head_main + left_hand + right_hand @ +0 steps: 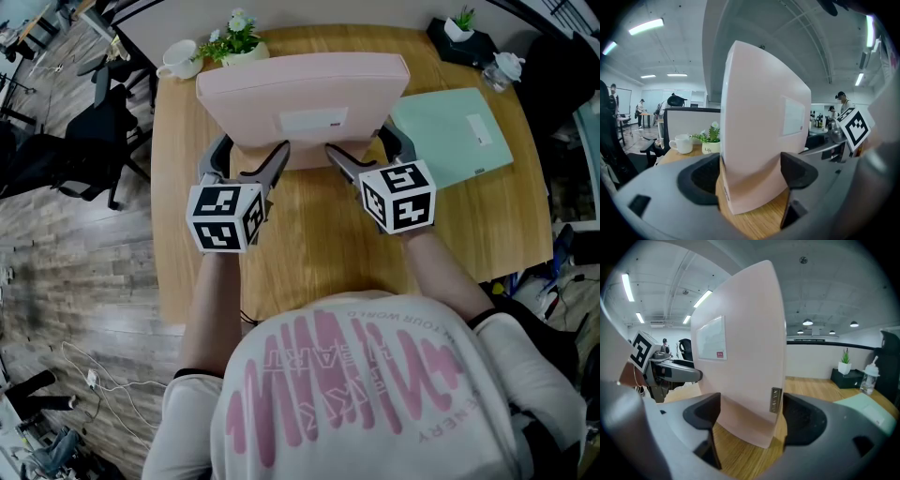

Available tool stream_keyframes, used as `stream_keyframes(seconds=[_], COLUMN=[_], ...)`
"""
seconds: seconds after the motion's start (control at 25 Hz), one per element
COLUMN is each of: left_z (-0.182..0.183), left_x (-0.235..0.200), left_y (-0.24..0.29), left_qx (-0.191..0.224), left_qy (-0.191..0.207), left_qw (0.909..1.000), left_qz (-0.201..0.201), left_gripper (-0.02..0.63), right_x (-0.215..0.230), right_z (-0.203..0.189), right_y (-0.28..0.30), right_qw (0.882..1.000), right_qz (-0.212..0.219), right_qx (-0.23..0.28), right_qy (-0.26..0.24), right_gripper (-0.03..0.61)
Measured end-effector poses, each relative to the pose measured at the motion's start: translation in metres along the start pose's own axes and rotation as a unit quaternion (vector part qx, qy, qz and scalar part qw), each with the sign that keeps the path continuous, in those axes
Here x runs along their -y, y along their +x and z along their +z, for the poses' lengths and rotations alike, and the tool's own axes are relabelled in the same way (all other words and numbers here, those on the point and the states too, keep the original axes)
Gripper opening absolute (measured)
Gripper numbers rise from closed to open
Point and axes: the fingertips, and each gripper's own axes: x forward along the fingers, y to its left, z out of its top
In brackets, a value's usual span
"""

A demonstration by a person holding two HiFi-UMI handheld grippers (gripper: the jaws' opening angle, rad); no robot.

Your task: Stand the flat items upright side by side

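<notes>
A pink box file (300, 94) stands on its long edge across the wooden table (309, 253), its labelled face toward me. My left gripper (248, 155) holds its lower left end; in the left gripper view the file (759, 126) fills the gap of the gripper (752, 173), both pads against it. My right gripper (368, 150) is at the lower right end. Its jaws have been easing wider, and the file (745, 357) still sits between them in that gripper (751, 416) with no gap showing. A mint-green folder (450, 136) lies flat to the right.
A white mug (180, 58) and a potted plant (239, 42) stand at the table's back left. A black box with a small plant (464, 42) and a white bottle (506, 67) stand at the back right. An office chair (94, 131) stands off the left edge.
</notes>
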Motion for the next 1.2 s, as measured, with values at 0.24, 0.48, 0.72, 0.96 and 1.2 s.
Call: stream_keyframes(seconds=[0.24, 0.48, 0.72, 0.96, 1.2], left_z=[0.000, 0.001, 0.004, 0.007, 0.010], left_x=[-0.004, -0.008, -0.014, -0.019, -0.018], left_y=[-0.004, -0.010, -0.019, -0.032, -0.051], left_qx=[-0.004, -0.001, 0.005, 0.012, 0.018], left_qy=[0.000, -0.006, -0.015, -0.025, -0.032], left_qw=[1.0000, 0.9999, 0.9995, 0.9990, 0.9987], left_qz=[0.008, 0.015, 0.026, 0.035, 0.035], left_gripper=[0.394, 0.387, 0.371, 0.364, 0.360], right_x=[0.000, -0.002, -0.004, -0.001, 0.002], right_z=[0.003, 0.003, 0.007, 0.013, 0.014], right_y=[-0.003, -0.005, -0.010, -0.022, -0.042], right_qw=[1.000, 1.000, 1.000, 0.999, 0.997], right_qz=[0.000, -0.002, -0.006, -0.019, -0.043], right_qx=[0.003, 0.006, 0.011, 0.022, 0.034], right_qy=[0.008, 0.014, 0.023, 0.035, 0.049], right_gripper=[0.408, 0.408, 0.408, 0.408, 0.408])
